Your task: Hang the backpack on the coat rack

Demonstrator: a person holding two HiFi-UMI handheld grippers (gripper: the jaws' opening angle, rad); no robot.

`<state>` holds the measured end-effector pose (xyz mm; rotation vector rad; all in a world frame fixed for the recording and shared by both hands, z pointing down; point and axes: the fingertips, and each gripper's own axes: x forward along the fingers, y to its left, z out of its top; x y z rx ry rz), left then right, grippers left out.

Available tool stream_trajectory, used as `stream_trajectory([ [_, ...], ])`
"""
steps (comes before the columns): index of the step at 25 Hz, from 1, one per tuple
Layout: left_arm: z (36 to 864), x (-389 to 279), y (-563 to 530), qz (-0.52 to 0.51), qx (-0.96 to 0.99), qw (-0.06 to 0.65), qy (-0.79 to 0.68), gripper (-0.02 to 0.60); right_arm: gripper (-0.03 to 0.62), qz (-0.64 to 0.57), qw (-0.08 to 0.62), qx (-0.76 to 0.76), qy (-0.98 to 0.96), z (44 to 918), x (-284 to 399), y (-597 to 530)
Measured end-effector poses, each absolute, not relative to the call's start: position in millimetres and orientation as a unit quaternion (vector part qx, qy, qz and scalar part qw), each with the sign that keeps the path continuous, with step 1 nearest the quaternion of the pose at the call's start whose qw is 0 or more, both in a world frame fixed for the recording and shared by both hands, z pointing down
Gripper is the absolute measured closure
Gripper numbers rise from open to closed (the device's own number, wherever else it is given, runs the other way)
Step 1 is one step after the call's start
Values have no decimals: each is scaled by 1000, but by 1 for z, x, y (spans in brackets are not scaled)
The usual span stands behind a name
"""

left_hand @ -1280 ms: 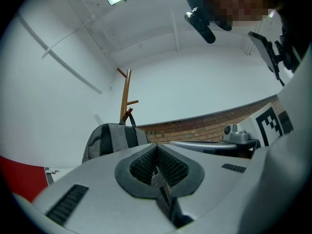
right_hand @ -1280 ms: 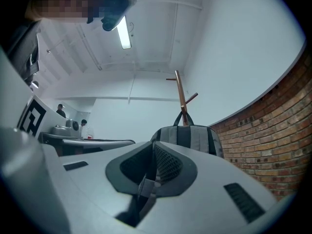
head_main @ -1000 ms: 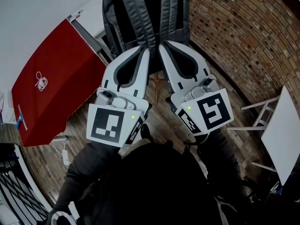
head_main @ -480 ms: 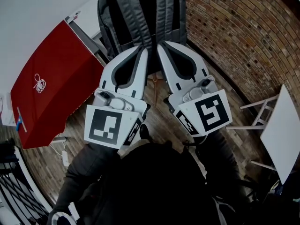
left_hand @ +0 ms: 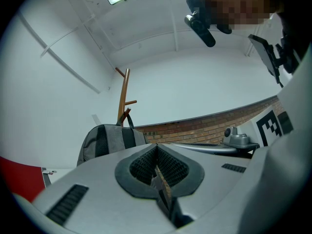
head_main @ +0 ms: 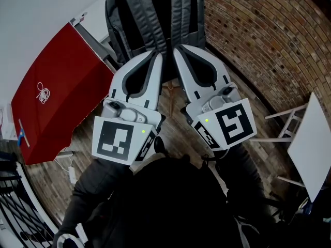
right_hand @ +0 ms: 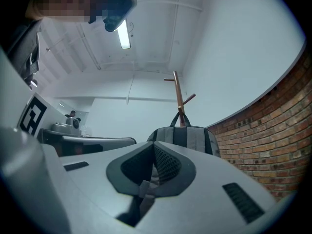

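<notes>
A grey and black backpack (head_main: 150, 14) hangs by its top handle on a wooden coat rack (left_hand: 123, 96), against a white wall. It also shows in the left gripper view (left_hand: 105, 140) and the right gripper view (right_hand: 187, 138), with the rack's pole (right_hand: 178, 99) above it. My left gripper (head_main: 159, 55) and right gripper (head_main: 177, 48) are side by side, both shut, tips at the backpack's lower part where its shoulder straps hang. A grey strip shows low in the right gripper's (right_hand: 154, 144) gap; I cannot tell whether it is pinched. The left gripper (left_hand: 157, 145) holds nothing I can see.
A red table (head_main: 57, 92) with a white cord (head_main: 44, 91) on it stands left of the rack. A brick wall (head_main: 269, 40) runs along the right. A white folding table (head_main: 313, 149) is at the right edge. The floor is wood.
</notes>
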<state>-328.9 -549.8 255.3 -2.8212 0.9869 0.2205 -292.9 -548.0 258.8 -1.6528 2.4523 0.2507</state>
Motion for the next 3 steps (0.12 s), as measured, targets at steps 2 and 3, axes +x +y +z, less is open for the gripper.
stream_trajectory([
  [2, 255, -328, -550, 73, -939, 72, 327, 572, 588, 84, 87, -555, 823, 259, -292, -548],
  [3, 255, -328, -550, 73, -939, 72, 327, 572, 588, 84, 87, -555, 823, 258, -292, -549],
])
